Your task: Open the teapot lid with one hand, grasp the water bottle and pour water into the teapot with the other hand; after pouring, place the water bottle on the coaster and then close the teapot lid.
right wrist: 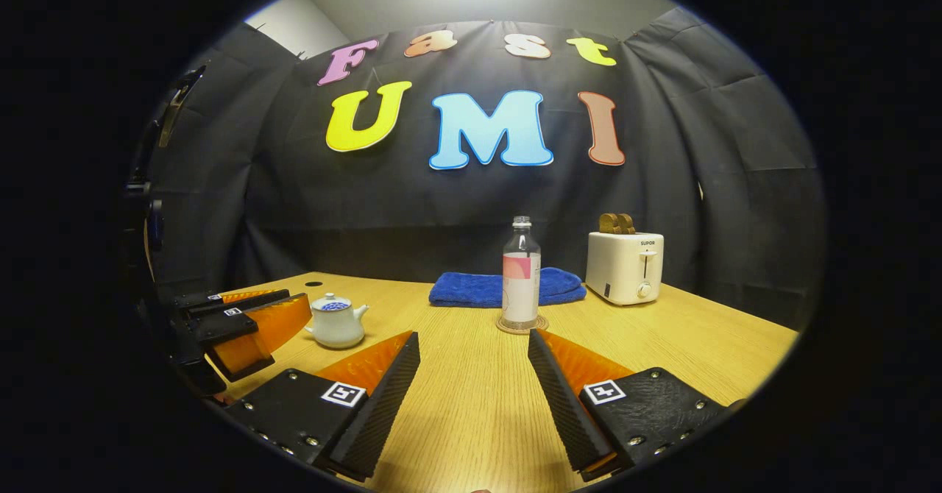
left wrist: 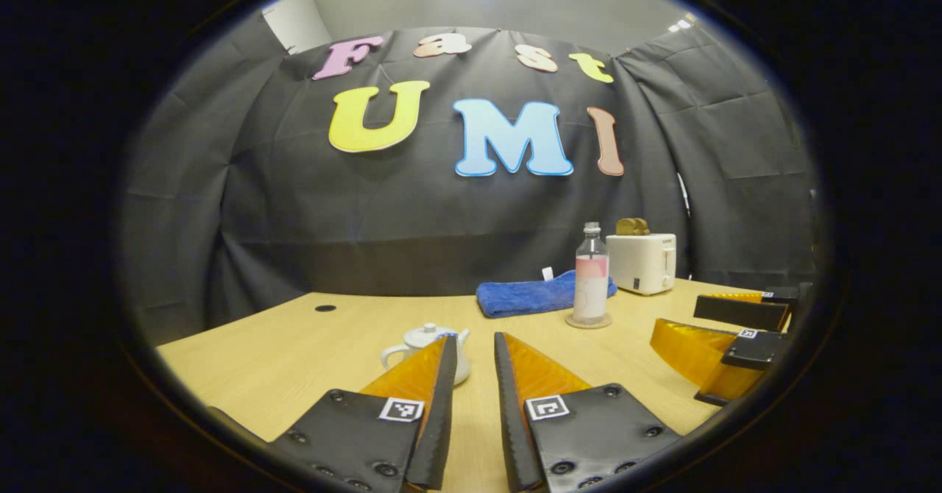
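Observation:
A small white teapot (left wrist: 419,340) with its lid on stands on the wooden table, just beyond my left gripper (left wrist: 475,340) and partly behind its left finger. That gripper is open with a narrow gap and holds nothing. In the right gripper view the teapot (right wrist: 336,322) sits at the left, close to the left gripper (right wrist: 294,303). A clear water bottle (right wrist: 521,276) with a pink label stands upright on a round coaster (right wrist: 521,325), straight ahead of my right gripper (right wrist: 473,335), which is wide open and empty. From the left, the bottle (left wrist: 591,279), its coaster (left wrist: 589,322) and the right gripper (left wrist: 673,315) lie to the right.
A folded blue towel (right wrist: 508,287) lies behind the bottle. A white toaster (right wrist: 624,266) with bread in its slots stands at the back right. There is a small round hole (right wrist: 314,284) in the table (right wrist: 471,405) at the back left. The black cloth wall closes off the far side.

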A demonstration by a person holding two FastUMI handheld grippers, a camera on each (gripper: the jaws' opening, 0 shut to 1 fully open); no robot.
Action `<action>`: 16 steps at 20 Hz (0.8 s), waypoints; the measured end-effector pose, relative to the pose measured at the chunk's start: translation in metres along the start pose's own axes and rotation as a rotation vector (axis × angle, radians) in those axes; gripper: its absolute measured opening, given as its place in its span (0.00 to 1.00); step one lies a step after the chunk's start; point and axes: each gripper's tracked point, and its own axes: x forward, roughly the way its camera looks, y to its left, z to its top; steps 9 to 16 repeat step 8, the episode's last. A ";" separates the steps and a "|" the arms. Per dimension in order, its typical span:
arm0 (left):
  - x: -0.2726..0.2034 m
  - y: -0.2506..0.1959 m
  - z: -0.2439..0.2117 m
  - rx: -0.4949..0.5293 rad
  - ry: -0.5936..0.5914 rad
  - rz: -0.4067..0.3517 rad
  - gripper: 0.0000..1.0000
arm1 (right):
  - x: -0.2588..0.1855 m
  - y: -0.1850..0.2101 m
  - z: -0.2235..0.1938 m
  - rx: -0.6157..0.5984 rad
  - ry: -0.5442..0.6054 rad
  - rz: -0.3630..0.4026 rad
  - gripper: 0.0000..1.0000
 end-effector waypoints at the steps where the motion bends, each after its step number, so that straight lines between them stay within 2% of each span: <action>1: -0.003 0.000 0.000 0.000 0.000 0.003 0.40 | -0.003 0.000 0.000 0.000 0.000 0.003 0.93; 5: -0.020 -0.008 0.002 0.001 0.000 0.010 0.41 | -0.014 0.002 -0.001 -0.001 0.000 0.011 0.92; 7: -0.023 -0.013 0.001 0.001 0.000 0.000 0.46 | -0.020 0.003 -0.001 -0.001 -0.001 0.014 0.92; 8: -0.025 -0.015 0.001 0.000 0.000 -0.007 0.53 | -0.021 0.003 -0.001 -0.001 -0.001 0.013 0.92; 16: -0.025 -0.015 0.001 0.000 0.000 -0.007 0.53 | -0.021 0.003 -0.001 -0.001 -0.001 0.013 0.92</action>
